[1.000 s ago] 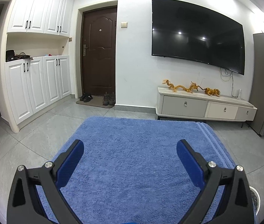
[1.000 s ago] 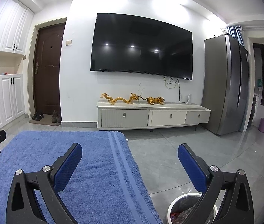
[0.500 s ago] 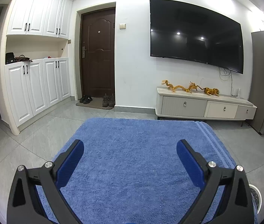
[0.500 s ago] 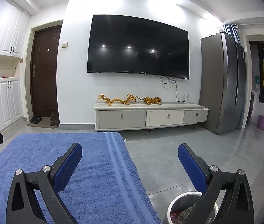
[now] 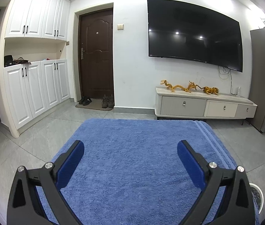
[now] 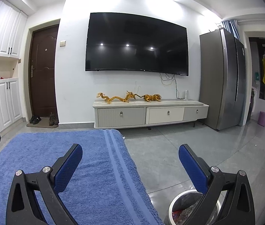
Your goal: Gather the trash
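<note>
A blue towel (image 5: pixel 132 159) covers a table and shows in both wrist views; no loose trash shows on it. My left gripper (image 5: pixel 130 150) is open and empty above the towel's middle. My right gripper (image 6: pixel 130 153) is open and empty over the towel's right edge (image 6: pixel 121 161). A white-rimmed trash bin (image 6: pixel 185 208) with a dark liner and wrappers inside stands on the floor below the right gripper's right finger. Its rim also shows in the left wrist view (image 5: pixel 257 196).
A wall TV (image 6: pixel 136 45) hangs over a low cabinet (image 6: pixel 149 112) with golden figurines. A brown door (image 5: pixel 96 56), shoes (image 5: pixel 96 100) and white cupboards (image 5: pixel 37 78) are at the left. A grey fridge (image 6: pixel 222 78) stands at the right on grey tiles.
Both views have tilted up slightly, so the towel and bin sit a little lower in frame. Both grippers stay open and empty.
</note>
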`<state>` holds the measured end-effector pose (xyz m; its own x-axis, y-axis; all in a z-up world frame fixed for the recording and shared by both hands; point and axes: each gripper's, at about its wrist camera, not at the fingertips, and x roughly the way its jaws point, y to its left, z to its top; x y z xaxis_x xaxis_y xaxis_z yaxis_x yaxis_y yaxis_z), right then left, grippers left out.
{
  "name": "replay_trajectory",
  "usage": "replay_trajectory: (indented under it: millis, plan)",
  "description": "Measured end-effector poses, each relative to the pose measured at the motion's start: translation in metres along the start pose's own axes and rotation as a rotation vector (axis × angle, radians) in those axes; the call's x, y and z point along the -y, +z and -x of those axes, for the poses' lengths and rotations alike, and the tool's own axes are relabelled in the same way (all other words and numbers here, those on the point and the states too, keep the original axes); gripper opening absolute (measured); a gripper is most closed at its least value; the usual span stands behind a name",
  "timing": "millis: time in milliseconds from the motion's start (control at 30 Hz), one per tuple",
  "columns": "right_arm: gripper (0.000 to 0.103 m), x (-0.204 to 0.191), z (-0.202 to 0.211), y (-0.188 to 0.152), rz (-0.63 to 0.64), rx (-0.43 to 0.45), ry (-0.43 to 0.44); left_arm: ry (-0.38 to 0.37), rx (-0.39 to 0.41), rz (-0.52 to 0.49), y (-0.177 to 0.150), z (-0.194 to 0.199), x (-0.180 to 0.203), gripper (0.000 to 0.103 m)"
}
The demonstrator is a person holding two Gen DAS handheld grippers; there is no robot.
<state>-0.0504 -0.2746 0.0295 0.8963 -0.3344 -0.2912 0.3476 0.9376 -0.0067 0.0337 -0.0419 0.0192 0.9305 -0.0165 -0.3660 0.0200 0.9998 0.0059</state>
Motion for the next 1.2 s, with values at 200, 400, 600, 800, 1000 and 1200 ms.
replay_trajectory:
  millis: [200, 400, 600, 800, 1000, 1200]
  plan:
    - [0.103, 0.002, -0.002, -0.002, -0.003, -0.007, -0.003, -0.005, -0.008, -0.011, -0.002, 0.0, 0.004, 0.1]
    - [0.103, 0.001, -0.005, -0.002, 0.0, -0.018, 0.0, -0.021, -0.013, -0.024, -0.001, 0.002, 0.008, 0.1]
    - [0.103, 0.001, -0.007, -0.005, 0.003, -0.029, 0.002, -0.037, -0.026, -0.032, 0.0, 0.003, 0.011, 0.1]
    - [0.103, 0.004, -0.008, -0.008, 0.003, -0.038, 0.001, -0.051, -0.056, -0.041, 0.0, 0.002, 0.014, 0.1]
    - [0.103, 0.004, -0.009, -0.008, 0.004, -0.04, 0.001, -0.051, -0.058, -0.037, 0.0, 0.001, 0.013, 0.1]
    - [0.103, 0.005, -0.008, -0.009, 0.006, -0.042, 0.0, -0.052, -0.054, -0.033, 0.001, 0.002, 0.012, 0.1]
